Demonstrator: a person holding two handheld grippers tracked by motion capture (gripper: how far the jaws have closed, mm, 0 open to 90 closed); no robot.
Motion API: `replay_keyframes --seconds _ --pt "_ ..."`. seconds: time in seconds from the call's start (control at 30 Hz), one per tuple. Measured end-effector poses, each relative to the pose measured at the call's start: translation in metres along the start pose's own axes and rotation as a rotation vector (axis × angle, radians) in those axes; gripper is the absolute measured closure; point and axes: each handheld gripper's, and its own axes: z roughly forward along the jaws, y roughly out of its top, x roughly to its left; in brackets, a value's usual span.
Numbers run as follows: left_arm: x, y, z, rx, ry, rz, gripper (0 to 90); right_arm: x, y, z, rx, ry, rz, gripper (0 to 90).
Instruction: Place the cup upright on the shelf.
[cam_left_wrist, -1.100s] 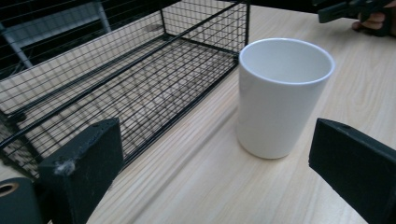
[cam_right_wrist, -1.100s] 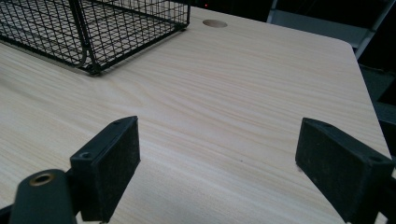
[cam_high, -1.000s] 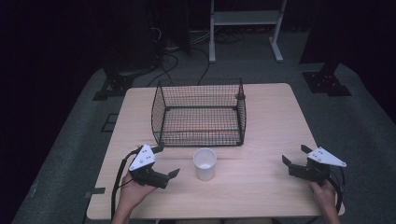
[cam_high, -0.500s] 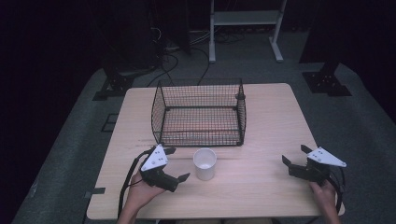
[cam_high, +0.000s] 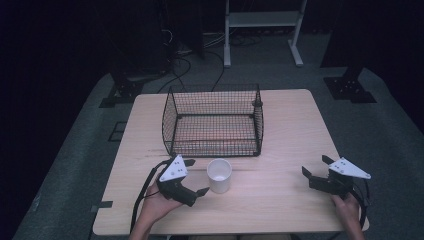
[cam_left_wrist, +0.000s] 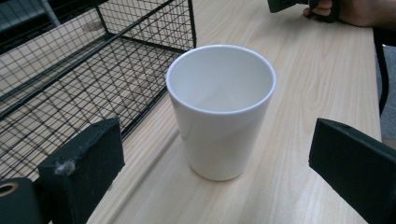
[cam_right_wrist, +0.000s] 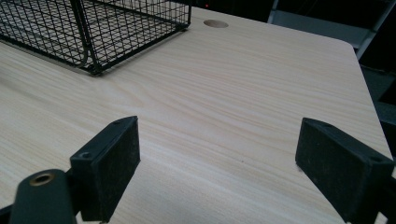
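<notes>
While the left claw (cam_high: 196, 177) stands wide open and holds nothing, the white cup (cam_left_wrist: 221, 109) sits upright straight ahead of it, centred between the jaws but not yet between them. The right claw (cam_high: 315, 167), open and empty too, lies well apart.

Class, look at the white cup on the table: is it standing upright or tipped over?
Upright. The white cup stands on its base on the table, its open, empty mouth facing up.

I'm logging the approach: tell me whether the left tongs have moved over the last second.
Yes. In the high view the left tongs have shifted right across the table, closing on the white cup, which stays put.
</notes>
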Motion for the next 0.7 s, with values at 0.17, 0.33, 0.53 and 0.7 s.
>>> replay_keyframes --seconds 0.17,0.33,0.53,0.7 --pt "0.0 0.003 0.006 0.012 -0.016 0.001 2.6 0.0 0.0 0.0 0.0 0.001 -0.001 13.1" --pt "0.001 0.004 0.013 0.033 -0.026 0.002 2.6 0.0 0.0 0.0 0.0 0.001 -0.001 13.1" --pt "0.002 0.004 0.022 0.059 -0.037 0.002 2.6 0.0 0.0 0.0 0.0 0.002 -0.002 13.1" --pt "0.003 0.004 0.029 0.071 -0.05 -0.006 2.6 0.0 0.0 0.0 0.0 0.002 -0.003 13.1"
